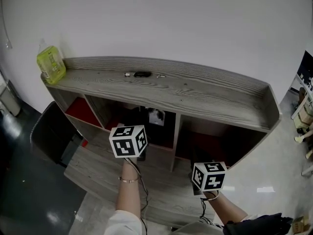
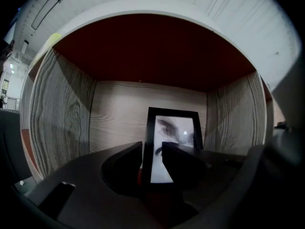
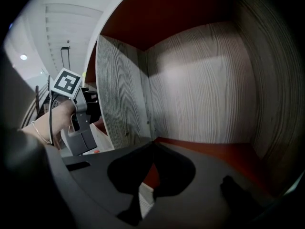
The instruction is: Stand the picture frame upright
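Note:
The black picture frame [image 2: 174, 142] stands upright in the middle cubby, near its wooden back wall; in the head view this frame [image 1: 156, 116] shows just past my left gripper's marker cube [image 1: 128, 141]. My left gripper [image 2: 152, 152] is open, its jaws either side of the frame's left edge with a strip of the picture showing between them. My right gripper [image 3: 152, 146] is shut with nothing in it, at the mouth of the right cubby, and its marker cube [image 1: 209, 176] sits lower right. The left gripper [image 3: 78, 123] also appears in the right gripper view, past the divider.
The grey wooden shelf unit [image 1: 195, 94] has red-lined cubbies and a lower ledge. A yellow-green bottle [image 1: 50, 64] and small dark items [image 1: 142, 74] lie on its top. A wooden divider [image 3: 121, 99] separates the two cubbies. A dark seat [image 1: 51, 136] stands at the left.

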